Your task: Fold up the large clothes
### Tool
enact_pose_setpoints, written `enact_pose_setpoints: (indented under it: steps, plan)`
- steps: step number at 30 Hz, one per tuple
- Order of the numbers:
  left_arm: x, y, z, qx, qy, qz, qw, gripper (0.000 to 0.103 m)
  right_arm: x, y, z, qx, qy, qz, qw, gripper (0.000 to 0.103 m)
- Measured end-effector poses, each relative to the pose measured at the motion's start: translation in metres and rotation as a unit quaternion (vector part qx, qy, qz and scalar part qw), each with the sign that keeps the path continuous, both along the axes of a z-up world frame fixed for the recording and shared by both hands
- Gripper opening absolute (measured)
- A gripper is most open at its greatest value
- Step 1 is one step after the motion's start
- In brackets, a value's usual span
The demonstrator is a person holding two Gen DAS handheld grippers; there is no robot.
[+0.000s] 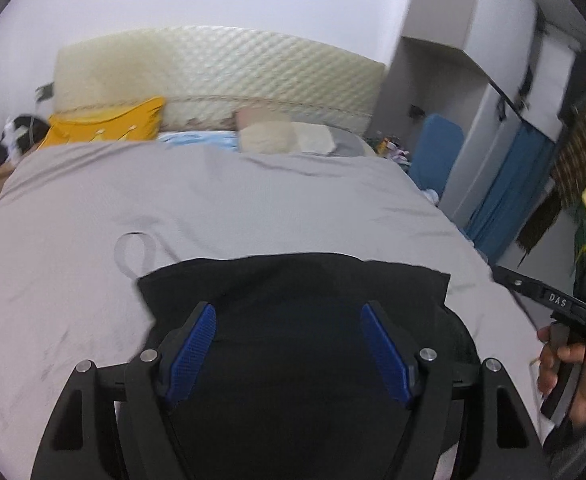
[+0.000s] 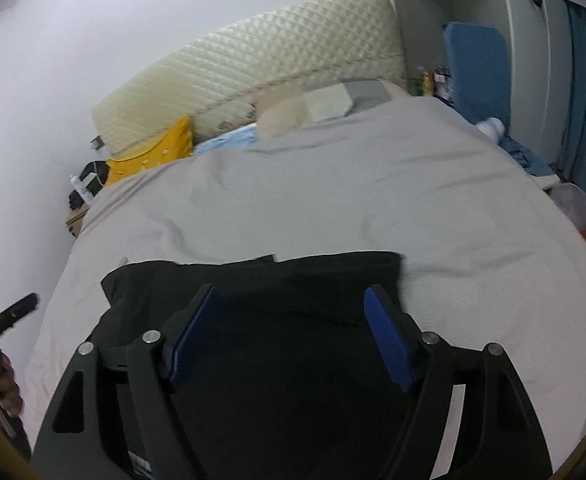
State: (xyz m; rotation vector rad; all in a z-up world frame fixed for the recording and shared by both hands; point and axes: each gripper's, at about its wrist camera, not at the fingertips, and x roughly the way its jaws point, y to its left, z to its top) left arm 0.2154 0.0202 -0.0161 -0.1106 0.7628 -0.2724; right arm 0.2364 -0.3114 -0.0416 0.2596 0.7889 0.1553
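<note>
1. Lying on the near part of the bed's grey cover (image 1: 253, 200) is the black garment (image 1: 293, 280) – folded into a broad dark slab with a fairly straight far edge, it is resting flat on the fabric in both wrist views.
2. Hovering above that garment is the left gripper (image 1: 289, 344); its blue pads (image 1: 192, 352) are standing well apart with nothing pinched between them, only the dark cloth showing below.
3. Hanging over the same garment (image 2: 253, 288) is the right gripper (image 2: 291, 328), likewise spread wide – its blue pads (image 2: 387, 336) are gripping nothing.
4. Showing at the right edge of the left view is the person's right hand (image 1: 573, 372), wrapping around a black handle; at the left edge of the right view the left hand (image 2: 5, 388) is doing the same.
5. Leaning against the white wall at the head of the bed is a quilted cream headboard (image 1: 221, 72), with a yellow cushion (image 1: 105, 124) propped at its left end and a pale folded pillow (image 1: 269, 134) sitting near the middle.
6. Standing beside the bed on the right is a blue upholstered piece (image 1: 437, 152).
7. Running slightly rumpled across the bed, the grey cover is showing faint creases beyond the garment.
</note>
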Motion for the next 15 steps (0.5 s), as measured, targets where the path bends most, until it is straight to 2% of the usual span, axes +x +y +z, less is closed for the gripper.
enact_pose_setpoints:
  steps: [3,6,9,12,15]
  plan:
    - [0.005,-0.033,-0.032,0.015,-0.014,-0.005,0.9998,0.075,0.002,0.019,-0.027,0.018,-0.006,0.013,1.000,0.079]
    - [0.014,-0.055,-0.062,0.059,-0.029,-0.003,0.9978,0.075,0.012,0.037,-0.066,0.008,0.007,0.020,1.000,0.079]
    - [0.033,-0.062,-0.093,0.054,-0.009,0.000,0.9985,0.075,0.018,0.048,-0.096,-0.015,0.001,0.028,0.999,0.079]
    - [0.049,-0.064,-0.106,0.062,-0.009,0.011,0.9980,0.075,0.019,0.053,-0.104,-0.029,-0.034,0.022,0.999,0.081]
    - [0.066,-0.068,-0.113,0.070,-0.002,0.010,0.9975,0.075,0.028,0.055,-0.108,-0.044,-0.042,0.012,0.998,0.084]
